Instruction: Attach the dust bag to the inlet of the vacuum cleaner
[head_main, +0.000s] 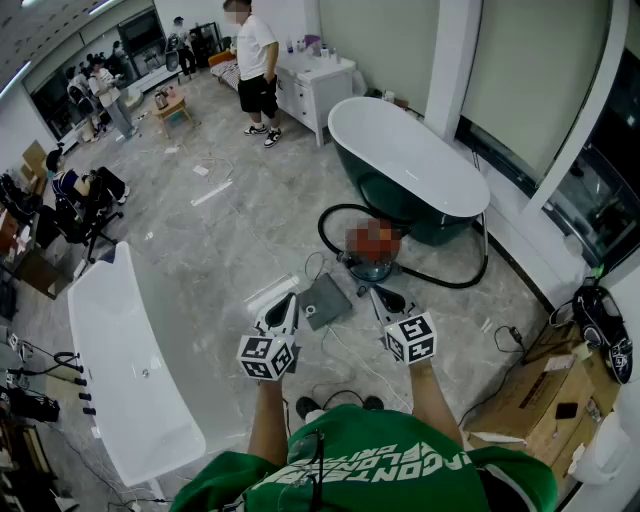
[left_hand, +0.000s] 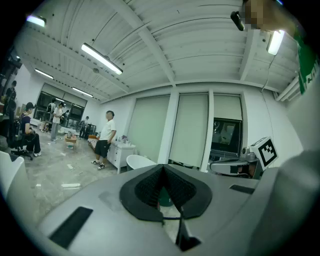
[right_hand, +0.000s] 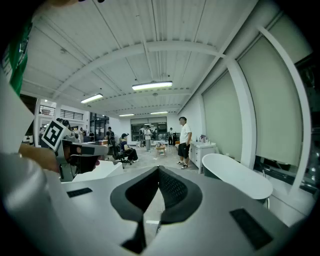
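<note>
Head view, with me holding both tools out level over the floor (head_main: 250, 225). Left tongs (head_main: 289, 298): closed, tips together, nothing between them. Right tongs (head_main: 378, 293): closed likewise and empty. Dust bag (head_main: 328, 299): a flat grey square lying on the floor between the two pairs of tips, touched by neither. Vacuum cleaner (head_main: 372, 270): on the floor just beyond the bag, to the far right of it. Its black hose (head_main: 452, 281) loops round it. Dark bathtub (head_main: 408, 160): behind the vacuum cleaner. White bathtub (head_main: 125, 360): near left. A person (head_main: 257, 65) stands at the far end. A cardboard box (head_main: 545, 392) sits near right.
</note>
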